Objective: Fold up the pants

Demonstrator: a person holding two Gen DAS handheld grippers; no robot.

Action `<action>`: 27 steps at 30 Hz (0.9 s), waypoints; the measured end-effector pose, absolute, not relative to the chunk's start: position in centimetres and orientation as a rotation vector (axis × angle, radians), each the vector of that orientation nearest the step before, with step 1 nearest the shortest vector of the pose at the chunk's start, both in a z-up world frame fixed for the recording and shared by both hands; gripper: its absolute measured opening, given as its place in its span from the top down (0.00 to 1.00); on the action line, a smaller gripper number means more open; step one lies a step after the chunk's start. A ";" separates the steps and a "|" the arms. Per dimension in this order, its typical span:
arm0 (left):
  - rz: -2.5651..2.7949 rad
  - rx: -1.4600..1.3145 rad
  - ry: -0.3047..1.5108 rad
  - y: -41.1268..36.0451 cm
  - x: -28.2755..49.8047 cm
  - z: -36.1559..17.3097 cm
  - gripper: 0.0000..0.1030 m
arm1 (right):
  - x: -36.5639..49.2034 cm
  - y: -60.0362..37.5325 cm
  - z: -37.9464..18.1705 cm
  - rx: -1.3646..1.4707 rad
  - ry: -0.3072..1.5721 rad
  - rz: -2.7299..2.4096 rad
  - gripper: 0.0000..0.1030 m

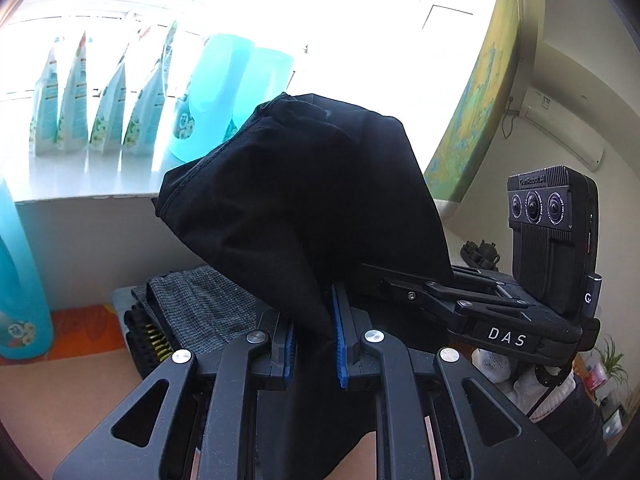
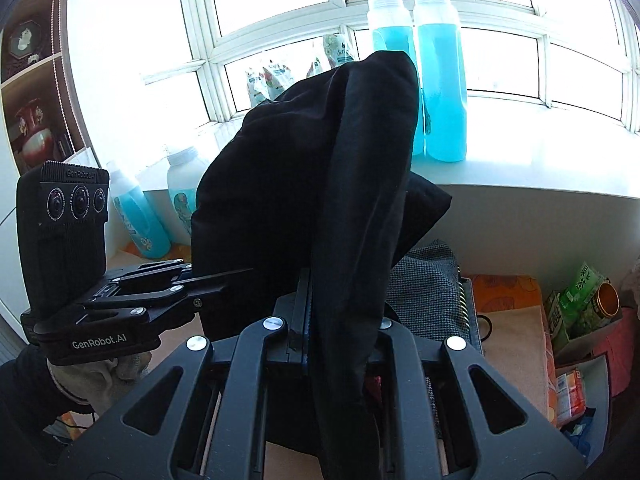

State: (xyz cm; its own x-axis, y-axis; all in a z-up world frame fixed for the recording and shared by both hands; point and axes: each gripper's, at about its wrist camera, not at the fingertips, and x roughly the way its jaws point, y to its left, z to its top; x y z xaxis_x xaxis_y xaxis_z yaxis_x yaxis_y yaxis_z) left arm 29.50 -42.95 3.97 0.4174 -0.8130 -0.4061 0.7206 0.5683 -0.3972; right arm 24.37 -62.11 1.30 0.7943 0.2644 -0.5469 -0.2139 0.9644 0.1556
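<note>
Both jaws: nearly pressed together, each pair pinching black cloth.
Pants: your black pants (image 1: 304, 200) fill the centre of both views, bunched and lifted, draping forward over the fingers and hanging down between them.
Left gripper (image 1: 314, 344): blue pads clamp a narrow gather of fabric at lower centre.
Right gripper (image 2: 340, 336): a thick hanging fold is nipped between its fingers, hiding the right pad.
Hands: your grippers sit side by side, each seen in the other's view, tilted slightly down.
Behind: folded grey clothes (image 1: 200, 304) lie below the pants; blue bottles (image 2: 440, 92) line the windowsill (image 2: 520, 168).
</note>
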 end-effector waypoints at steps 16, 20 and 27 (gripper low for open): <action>-0.758 -0.061 0.637 -43.1 32.7 0.5 0.83 | 28.3 -65.9 -1.4 0.074 0.637 -0.062 0.51; -0.769 -0.049 0.634 -42.8 31.5 0.8 0.80 | 26.5 -65.2 -0.9 0.073 0.617 -0.062 0.51; -0.793 -0.036 0.636 -41.8 29.9 0.9 0.66 | 21.9 -63.1 -1.0 0.052 0.589 -0.065 0.50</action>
State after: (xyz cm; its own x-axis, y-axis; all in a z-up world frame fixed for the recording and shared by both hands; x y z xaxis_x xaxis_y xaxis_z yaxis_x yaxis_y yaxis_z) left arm 29.86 -41.76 0.94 0.5269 -0.6735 -0.5185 0.6524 0.7114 -0.2612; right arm 21.94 -63.14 -1.03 0.8294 -0.0463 -0.5567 0.0761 0.9966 0.0304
